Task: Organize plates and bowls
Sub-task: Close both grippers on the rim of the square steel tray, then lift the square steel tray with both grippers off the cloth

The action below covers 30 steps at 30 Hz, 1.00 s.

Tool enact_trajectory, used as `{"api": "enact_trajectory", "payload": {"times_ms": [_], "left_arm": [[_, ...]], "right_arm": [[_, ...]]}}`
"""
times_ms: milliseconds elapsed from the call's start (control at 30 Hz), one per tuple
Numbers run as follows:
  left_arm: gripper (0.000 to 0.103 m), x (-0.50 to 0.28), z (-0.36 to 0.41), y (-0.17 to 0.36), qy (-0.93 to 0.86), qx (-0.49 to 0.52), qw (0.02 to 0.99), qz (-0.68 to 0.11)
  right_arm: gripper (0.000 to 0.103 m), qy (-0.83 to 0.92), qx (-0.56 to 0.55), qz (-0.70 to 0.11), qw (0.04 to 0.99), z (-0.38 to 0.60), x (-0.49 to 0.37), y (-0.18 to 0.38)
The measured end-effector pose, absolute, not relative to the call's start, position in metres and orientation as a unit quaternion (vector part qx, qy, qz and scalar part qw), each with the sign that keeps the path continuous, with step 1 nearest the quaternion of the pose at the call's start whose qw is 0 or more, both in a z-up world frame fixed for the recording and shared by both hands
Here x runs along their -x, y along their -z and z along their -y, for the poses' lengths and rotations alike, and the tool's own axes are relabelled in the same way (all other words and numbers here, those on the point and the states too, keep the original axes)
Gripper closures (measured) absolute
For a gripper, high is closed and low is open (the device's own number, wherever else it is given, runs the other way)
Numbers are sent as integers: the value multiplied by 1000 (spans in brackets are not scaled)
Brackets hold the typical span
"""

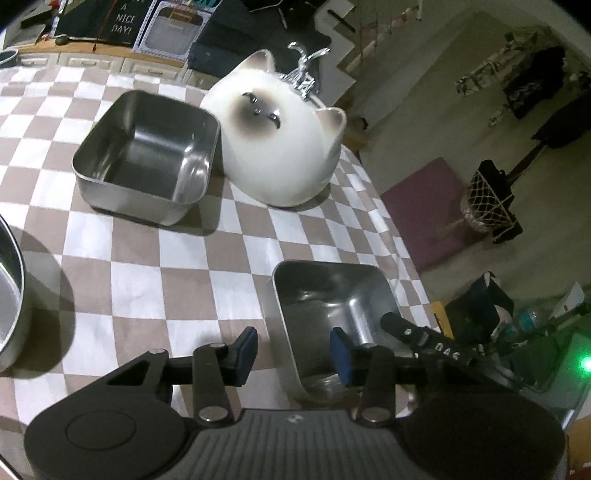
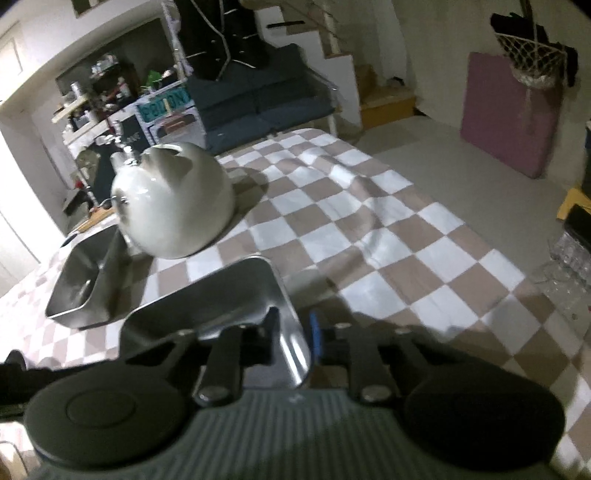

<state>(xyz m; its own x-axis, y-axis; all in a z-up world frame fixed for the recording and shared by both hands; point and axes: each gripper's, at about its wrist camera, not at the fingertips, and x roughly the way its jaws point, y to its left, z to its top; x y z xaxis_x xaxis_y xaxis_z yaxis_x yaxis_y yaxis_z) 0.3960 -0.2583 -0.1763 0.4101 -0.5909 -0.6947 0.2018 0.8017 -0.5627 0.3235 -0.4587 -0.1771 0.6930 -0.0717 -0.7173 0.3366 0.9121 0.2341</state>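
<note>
Your right gripper (image 2: 293, 343) is clamped on the right wall of the near steel tray (image 2: 236, 295): one finger inside, the blue pad (image 2: 316, 334) outside, metal pinched between. Your left gripper (image 1: 293, 350) straddles that tray's opposite wall, its jaws roughly half open, and the pads stand clear of the metal, so it holds nothing. The tray sits at the near corner of the checked cloth (image 1: 147, 280).

You look to be at the pickup step, taking this tray in both hands. The likely aim is to nest it in the far tray (image 1: 147, 158), which stands beside the cat bowl (image 1: 280, 144); a round pan (image 1: 11, 295) shows at the left edge.

Next, the left jaws need to shut on their wall, then both hands should lift together and level, since thin steel can slip.

A dark sign (image 1: 123, 18) at the back reads "A NICE DAY!"; the right gripper's arm in the left view shows "DAS" (image 1: 445, 350).
</note>
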Motion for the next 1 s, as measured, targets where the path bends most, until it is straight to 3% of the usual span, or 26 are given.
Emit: {"api": "enact_trajectory", "payload": {"times_ms": [133,300,467,633,1000], "left_arm": [[81,-399,262,183,243,206,810,-492],[89,-400,264,184,244,208,810,-490],[90,-402,266,185,240,198,813,-492],[92,-406,260,181,238,200,816,-487],[92,-378,239,143,269,172,831,-456]], "right_arm": [[86,112,-184,-374,902,464,-325,181],[83,108,-161,-372,908,464,-331,187],[84,101,-159,-369,910,465,-334,186],[92,80,-139,-391,906,462,-334,183],[97,44,-75,-402,912,439,-304,155]]}}
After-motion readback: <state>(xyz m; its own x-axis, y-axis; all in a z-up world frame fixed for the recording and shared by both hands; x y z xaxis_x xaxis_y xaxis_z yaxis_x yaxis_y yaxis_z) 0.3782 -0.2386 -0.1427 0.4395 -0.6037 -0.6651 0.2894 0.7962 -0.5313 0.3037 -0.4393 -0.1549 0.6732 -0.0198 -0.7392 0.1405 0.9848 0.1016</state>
